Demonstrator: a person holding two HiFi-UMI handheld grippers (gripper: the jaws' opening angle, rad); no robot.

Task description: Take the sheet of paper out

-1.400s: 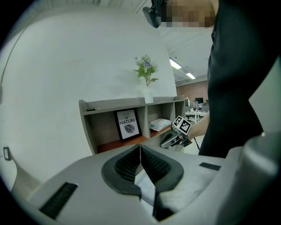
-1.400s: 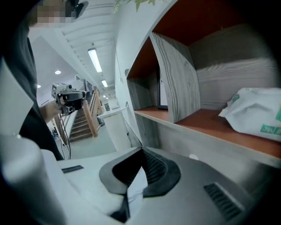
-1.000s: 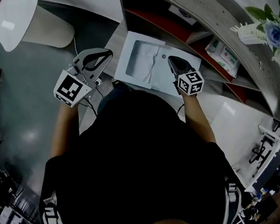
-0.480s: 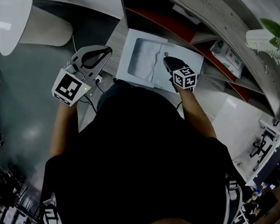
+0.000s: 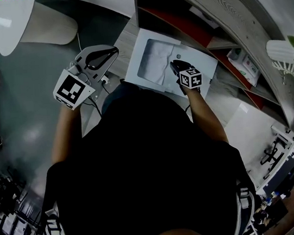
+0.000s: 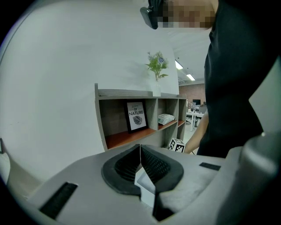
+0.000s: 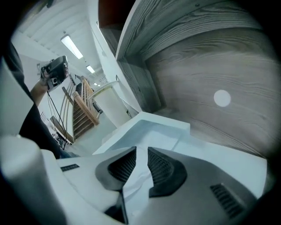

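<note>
Right tongs point(image 5: 174, 65) have dropped from above the shallow white tray point(image 5: 135, 72) down into it, and their tips are now low over the crumpled sheet of paper point(image 5: 155, 58). Their jaws, pressed together a second ago, have just been opening. The right gripper view shows them parted by a narrow gap, with the sheet of paper point(image 7: 134, 178) lying beneath that gap and not yet pinched. The sheet remains inside the tray, which rests on the wood-grain table point(image 5: 125, 40). Left tongs point(image 5: 115, 52) are held off to the tray's left, clear of it, jaws pressed together on nothing. Assessment: the approach is complete, and closing on a raised crease is the outstanding step before any lift.
</note>
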